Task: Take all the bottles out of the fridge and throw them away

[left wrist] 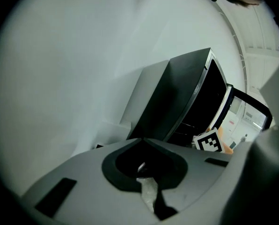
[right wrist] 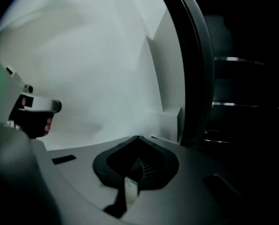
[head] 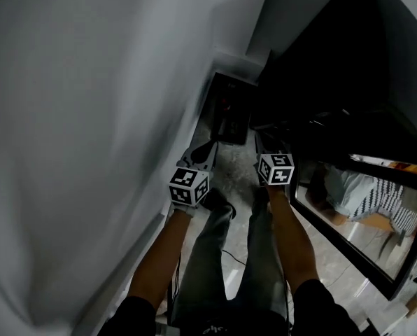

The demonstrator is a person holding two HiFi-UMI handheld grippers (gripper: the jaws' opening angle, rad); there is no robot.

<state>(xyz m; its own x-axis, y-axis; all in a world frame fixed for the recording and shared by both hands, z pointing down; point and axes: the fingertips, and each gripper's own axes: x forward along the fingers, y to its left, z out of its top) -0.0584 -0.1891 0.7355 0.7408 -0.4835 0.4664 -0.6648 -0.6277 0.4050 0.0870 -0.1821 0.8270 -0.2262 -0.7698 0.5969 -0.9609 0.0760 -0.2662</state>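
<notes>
Left gripper (left wrist: 142, 138) — jaws closed tip to tip, nothing between them. Right gripper (right wrist: 138, 136) — jaws likewise pressed together, empty; it sits just to the right of the left one. Ahead of both, and to their right, stands the open fridge (head: 320, 82). Its interior is too dark to make out any bottle. A white wall (head: 89, 117) runs along the left gripper's left.

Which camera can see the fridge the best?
The left gripper view: the fridge shows almost whole there, black, with its door swung open. The head view catches only its dark bulk and open door. The right gripper view shows just an edge and dim shelves.
</notes>
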